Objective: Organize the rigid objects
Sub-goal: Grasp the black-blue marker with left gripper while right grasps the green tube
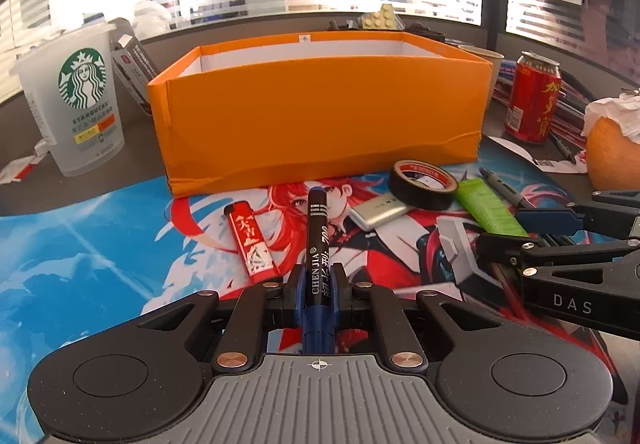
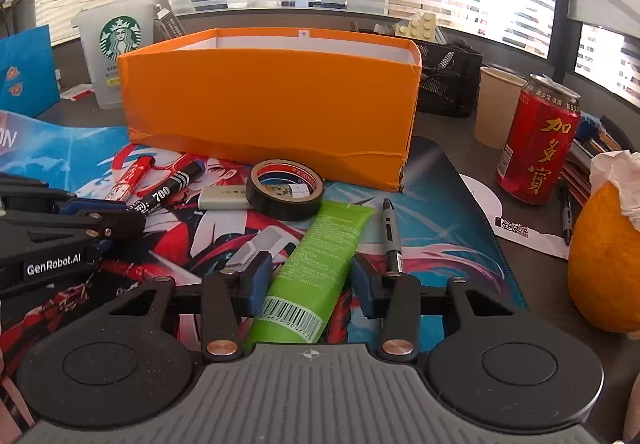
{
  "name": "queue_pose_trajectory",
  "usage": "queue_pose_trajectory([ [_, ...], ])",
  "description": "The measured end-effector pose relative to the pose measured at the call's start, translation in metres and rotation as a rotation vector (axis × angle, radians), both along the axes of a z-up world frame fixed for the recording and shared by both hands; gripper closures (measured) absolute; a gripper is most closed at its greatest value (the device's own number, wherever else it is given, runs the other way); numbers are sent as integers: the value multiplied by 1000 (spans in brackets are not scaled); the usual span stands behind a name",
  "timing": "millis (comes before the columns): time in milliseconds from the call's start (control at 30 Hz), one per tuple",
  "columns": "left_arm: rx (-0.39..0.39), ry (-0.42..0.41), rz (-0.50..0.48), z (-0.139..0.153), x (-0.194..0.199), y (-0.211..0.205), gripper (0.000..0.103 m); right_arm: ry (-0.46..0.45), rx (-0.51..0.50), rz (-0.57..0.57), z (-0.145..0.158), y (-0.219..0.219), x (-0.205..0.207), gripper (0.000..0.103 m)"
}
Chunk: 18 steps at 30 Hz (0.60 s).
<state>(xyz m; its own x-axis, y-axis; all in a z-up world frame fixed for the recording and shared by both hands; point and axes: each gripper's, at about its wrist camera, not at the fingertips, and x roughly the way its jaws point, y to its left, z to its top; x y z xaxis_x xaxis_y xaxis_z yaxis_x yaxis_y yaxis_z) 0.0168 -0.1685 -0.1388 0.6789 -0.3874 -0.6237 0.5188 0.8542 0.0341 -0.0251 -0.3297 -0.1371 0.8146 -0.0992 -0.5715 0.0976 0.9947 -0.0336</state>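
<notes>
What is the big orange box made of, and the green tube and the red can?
The box looks like cardboard with a matte orange skin: its lower edge is creased and one corner torn. The tube seems soft plastic, slightly glossy, with a flat crimped end and printed barcode. The can looks like thin metal, shiny, with a silvery rim and pull-tab top.

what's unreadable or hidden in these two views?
- Orange box floor and contents: both views, hidden by its near wall.
- Black marker rear end: left wrist view, hidden between the shut left tongs.
- Green tube bottom end: right wrist view, hidden under the gripper body; whether the open right tongs touch it is unclear.
- Silver item beside the tape roll: too small to identify.
</notes>
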Motion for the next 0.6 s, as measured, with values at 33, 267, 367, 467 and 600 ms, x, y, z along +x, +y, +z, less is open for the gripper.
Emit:
queue_pose_trajectory([
  [33, -2, 9, -3, 1, -1, 2, 92, 2, -6, 6, 0, 1, -1, 65],
  [267, 31, 8, 6, 2, -11, 18, 90, 4, 27, -1, 0, -3, -6, 58],
  [367, 28, 18, 7, 3, -6, 18, 88, 2, 24, -16, -1, -3, -3, 53],
  [467, 17, 13, 12, 3, 0, 18, 88, 8, 25, -8, 0, -3, 2, 58],
  [600, -9, 8, -11, 1, 6, 16, 92, 1, 7, 5, 0, 1, 2, 69],
])
